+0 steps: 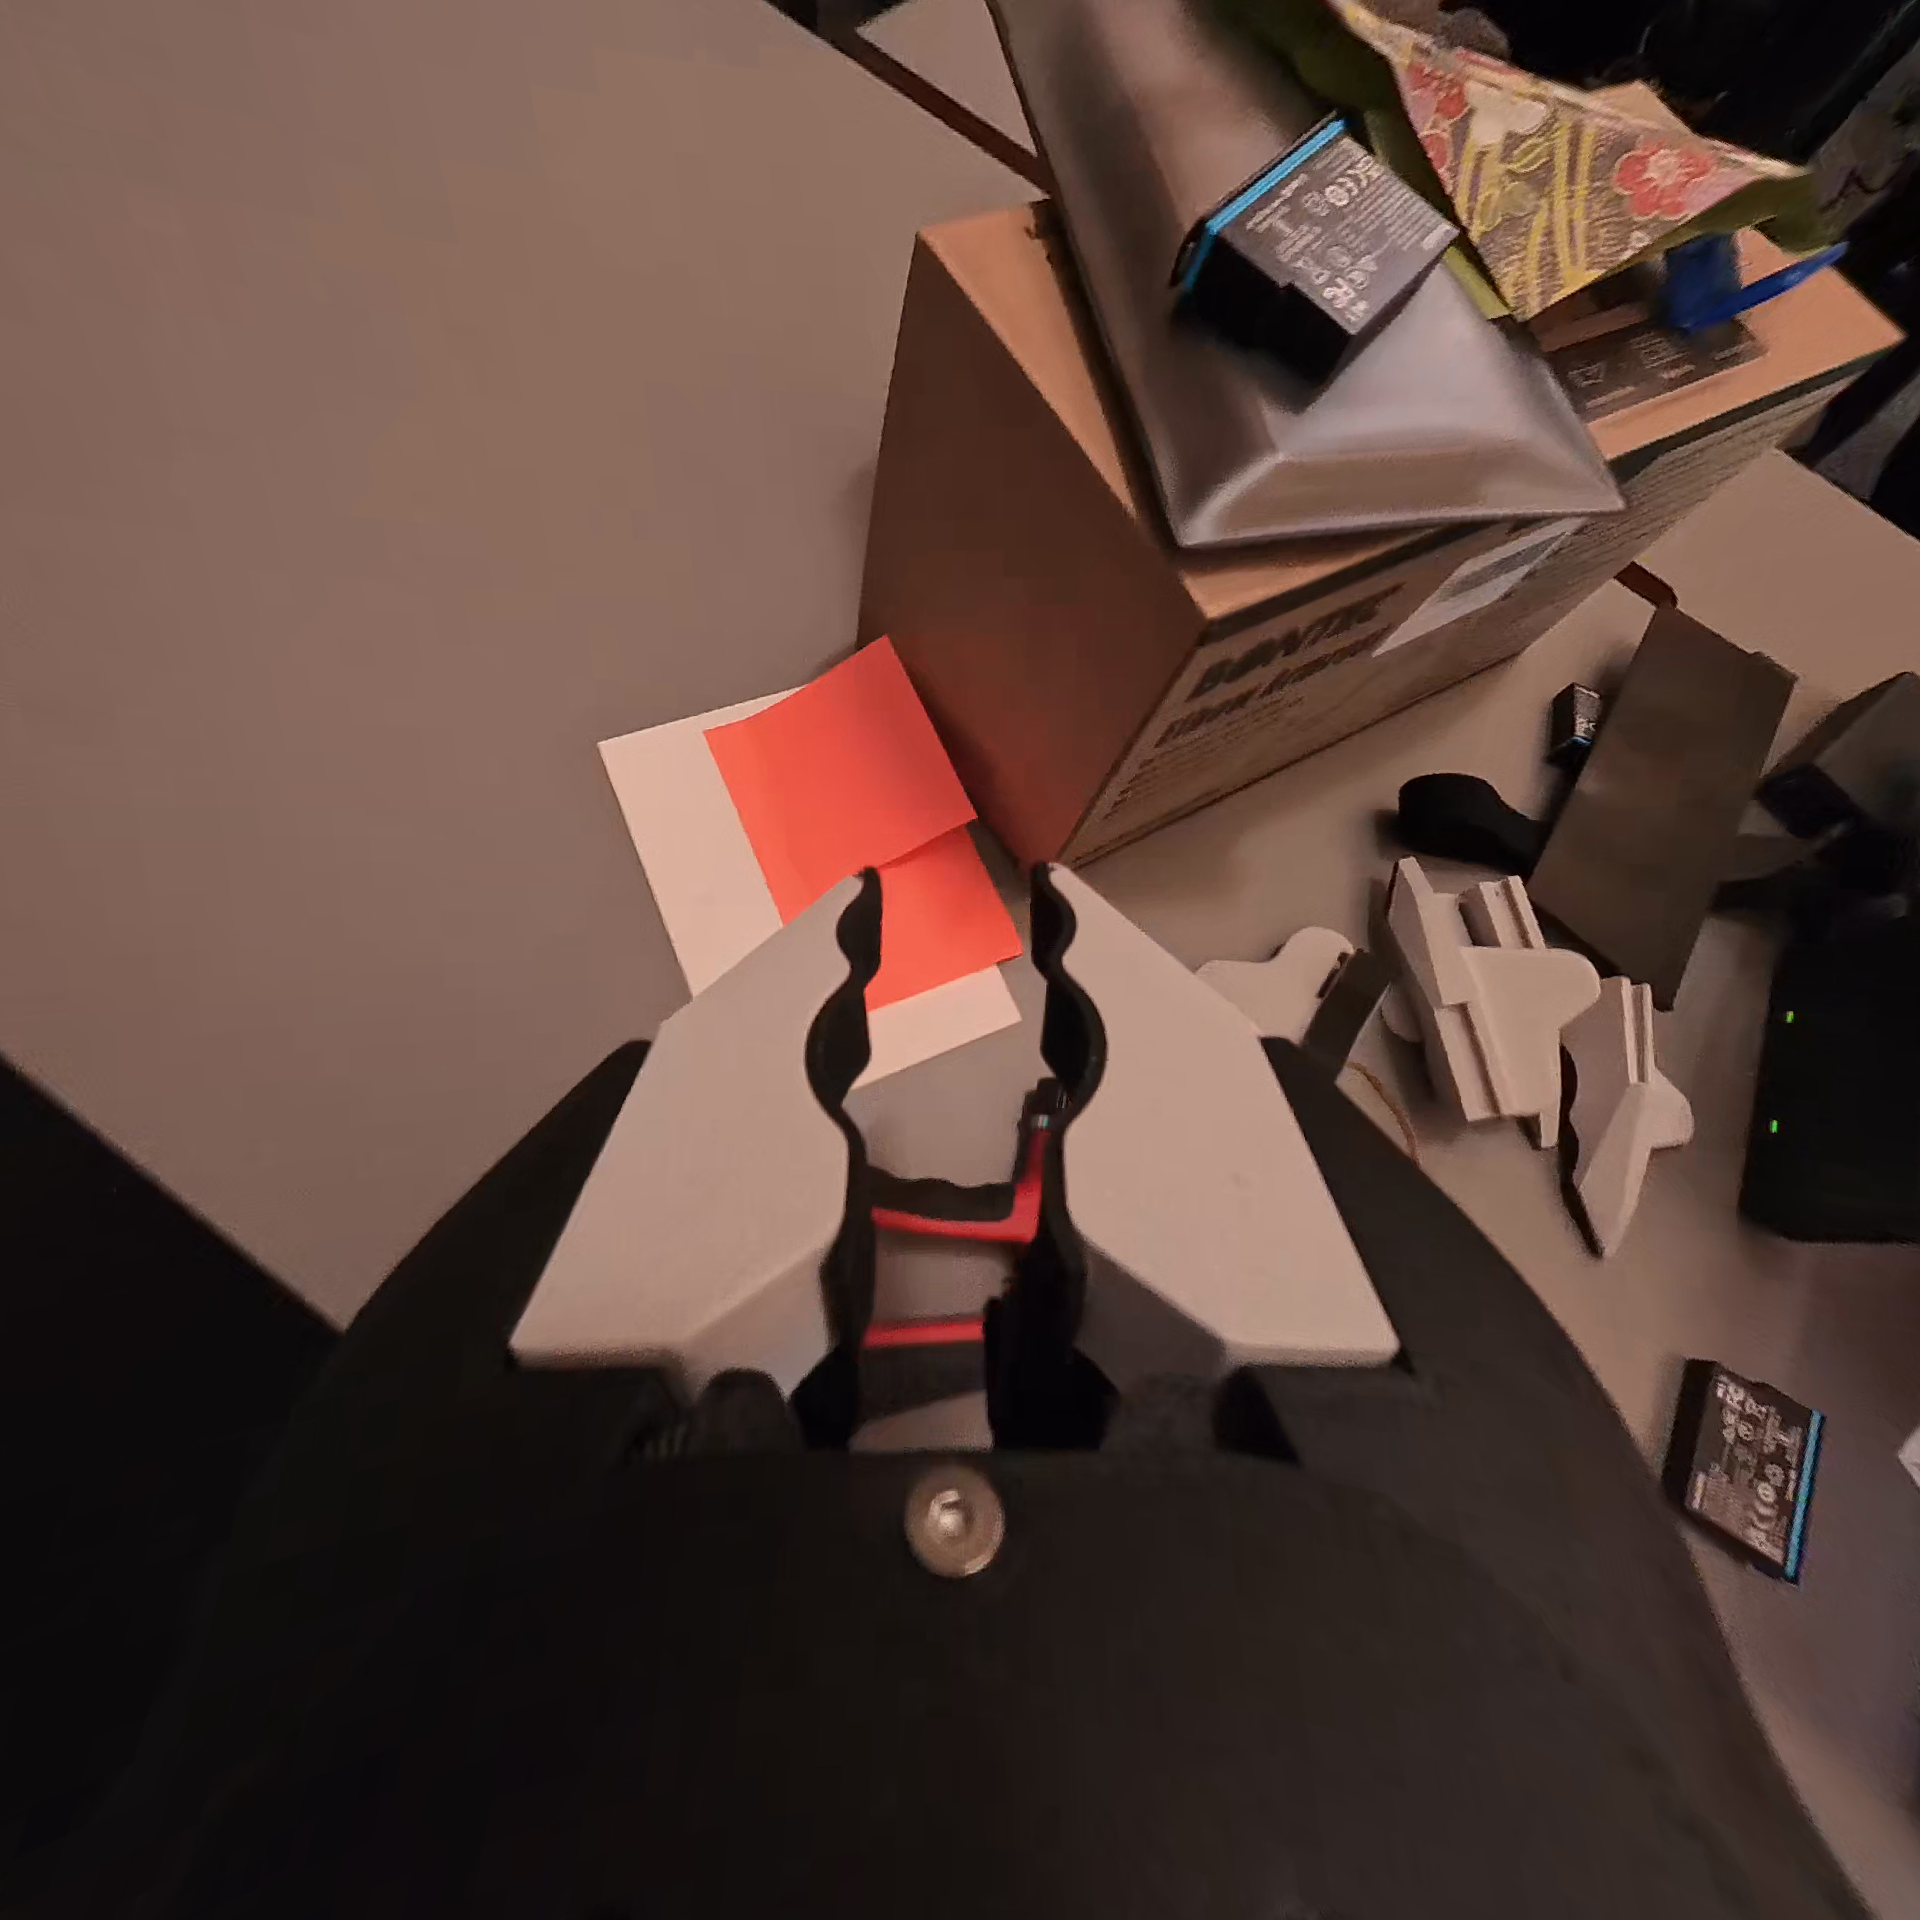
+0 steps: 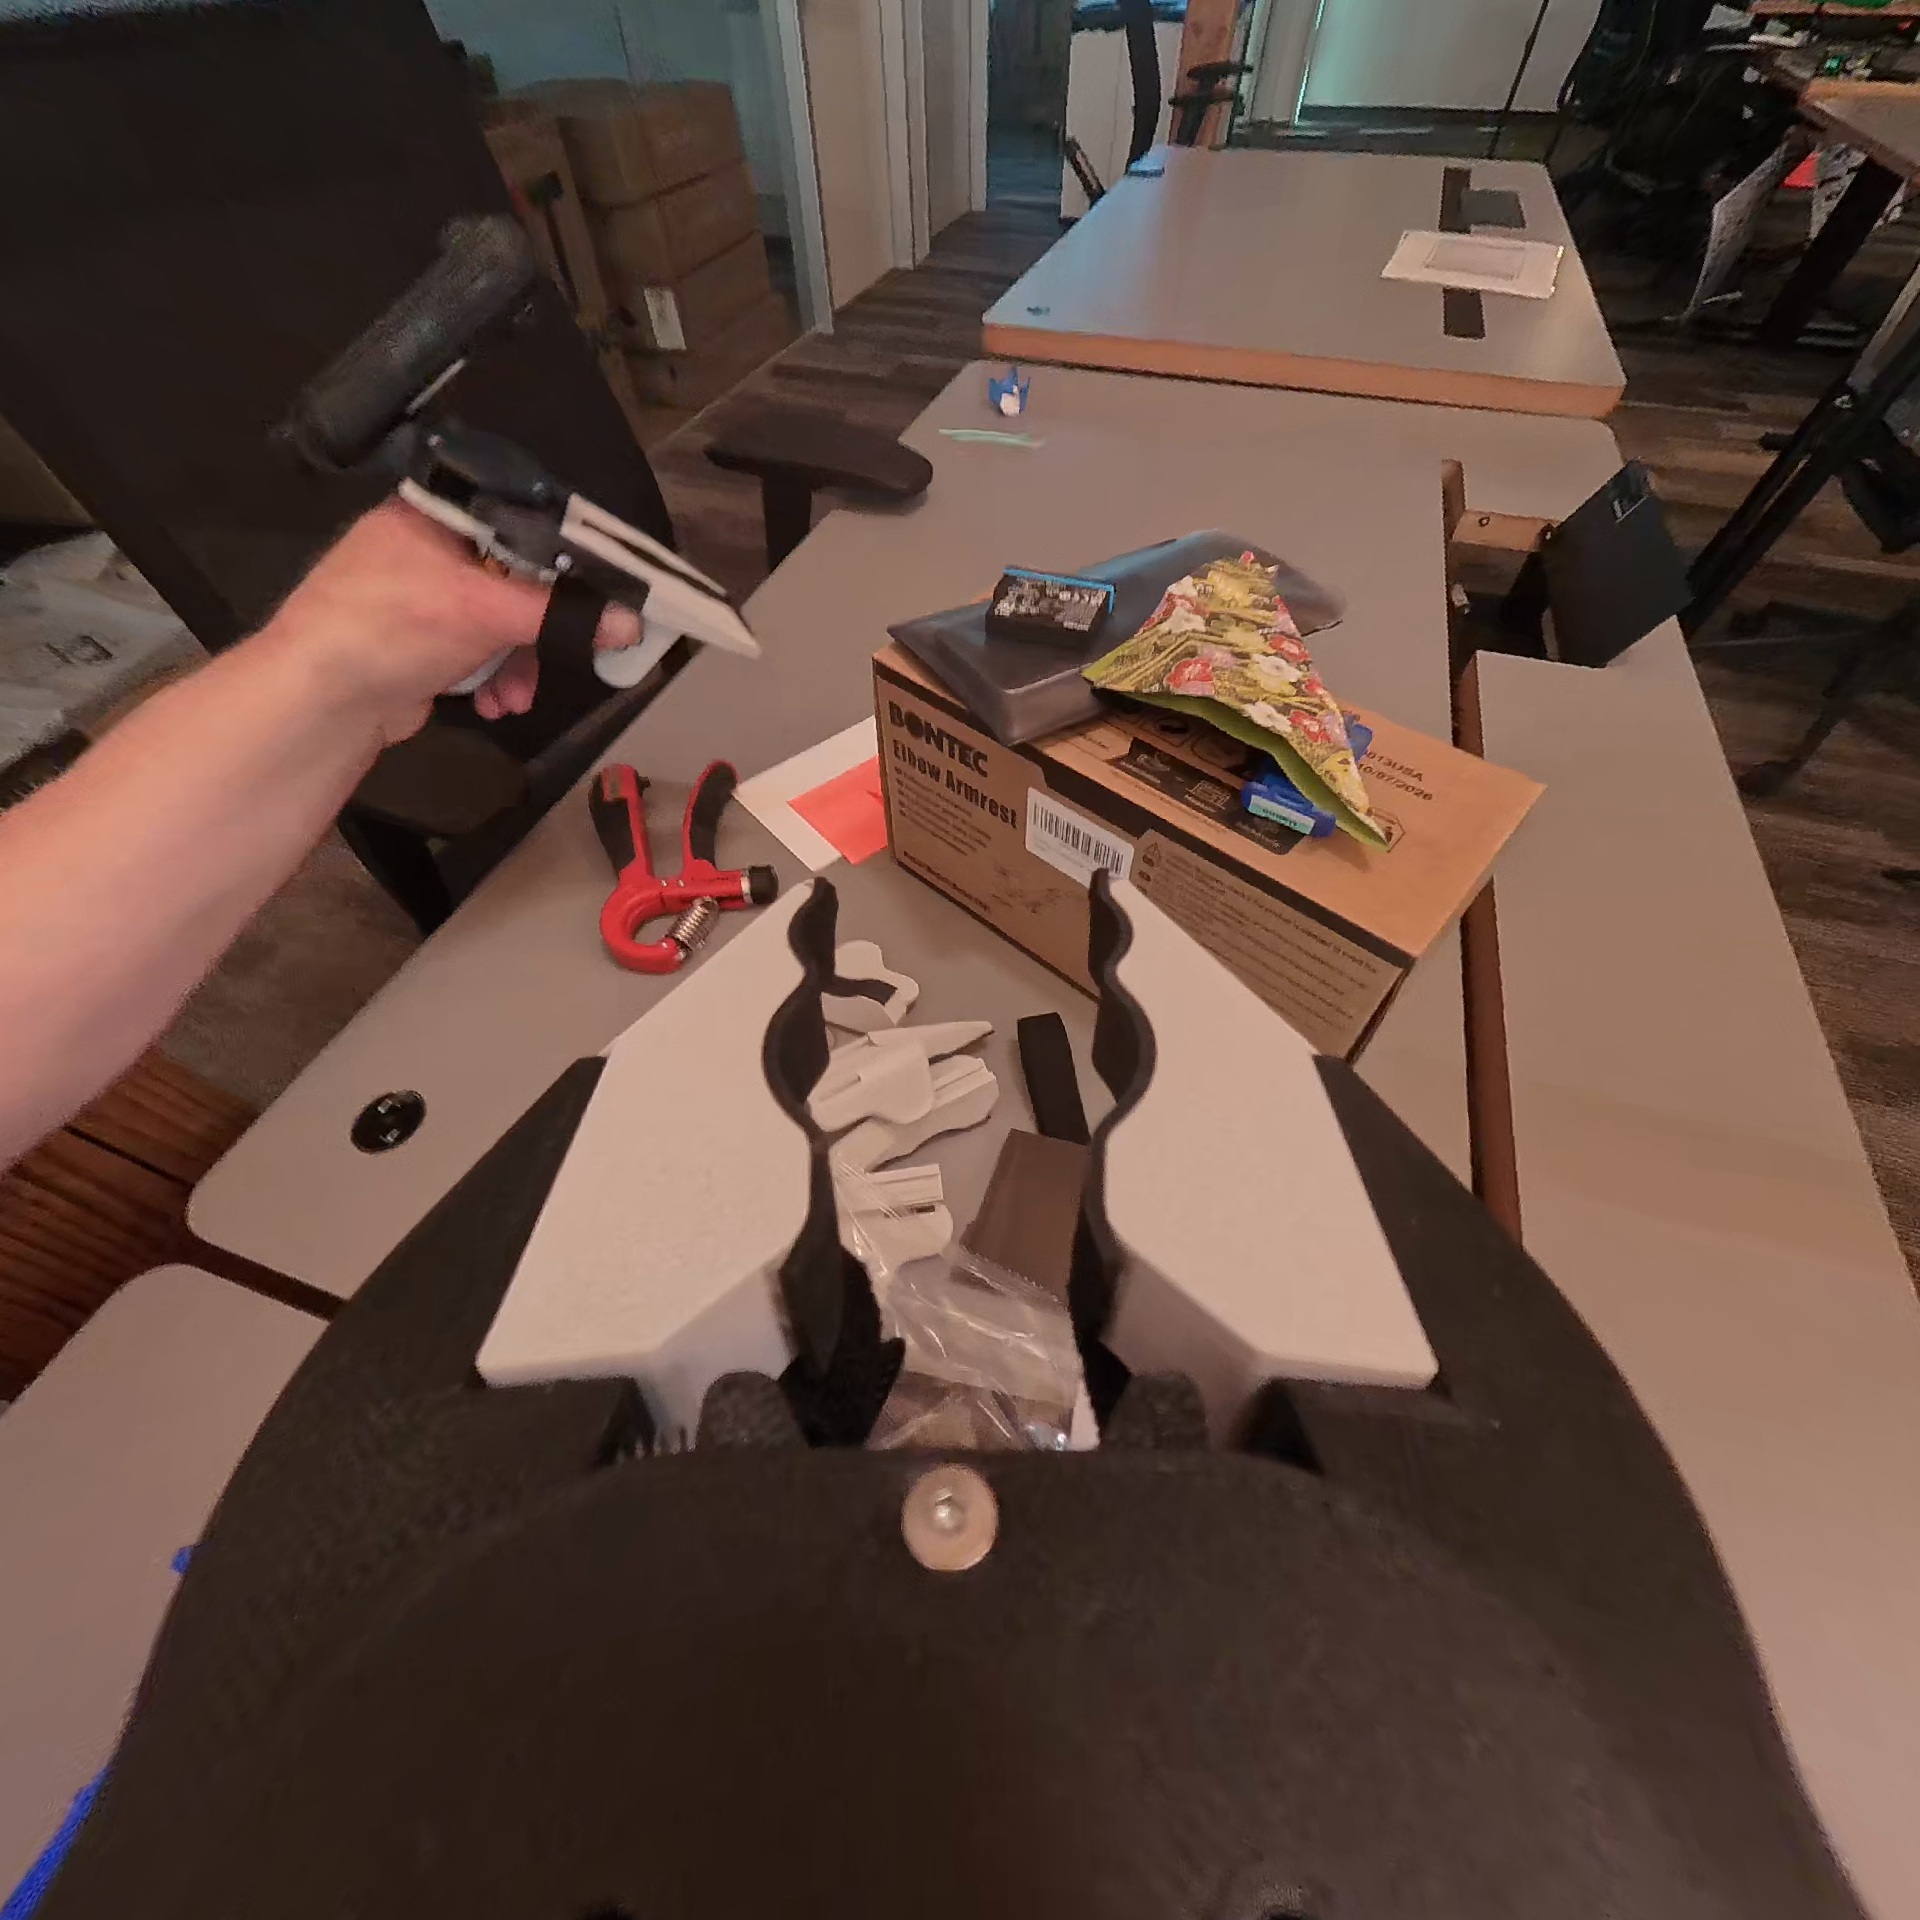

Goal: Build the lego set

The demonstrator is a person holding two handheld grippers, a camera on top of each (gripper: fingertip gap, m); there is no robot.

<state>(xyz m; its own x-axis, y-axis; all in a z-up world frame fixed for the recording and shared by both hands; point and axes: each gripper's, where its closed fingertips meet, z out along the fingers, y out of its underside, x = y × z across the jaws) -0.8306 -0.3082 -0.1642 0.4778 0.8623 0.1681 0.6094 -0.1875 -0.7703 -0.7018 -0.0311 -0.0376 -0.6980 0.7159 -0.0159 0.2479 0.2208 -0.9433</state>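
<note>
- No lego bricks or built model show anywhere; the nearest candidate is a clear plastic bag [image 2: 961,1320] of small pieces lying on the table [image 2: 582,1060] in front of the cardboard box [image 2: 1195,883], though you cannot tell what it holds.
- By that reading, your build has not begun: nothing is joined, and opening, sorting and all assembly remain.
- Your right gripper [image 2: 961,894] hangs over that bag with its jaws spread apart and nothing between them.
- Your left gripper [image 1: 956,878] is raised to the left of the box, its jaws also parted and empty; its fingers look down on red and white paper [image 1: 831,790] lying against the box.
- White printed plastic parts [image 2: 894,1070] lie just beyond the bag, toward the box.
- A red hand-grip exerciser [image 2: 665,873] lies to the left of the box.
- On the box rest a grey pouch [image 2: 1018,665], a black battery [image 2: 1049,603] and a flowered paper [image 2: 1247,665].
</note>
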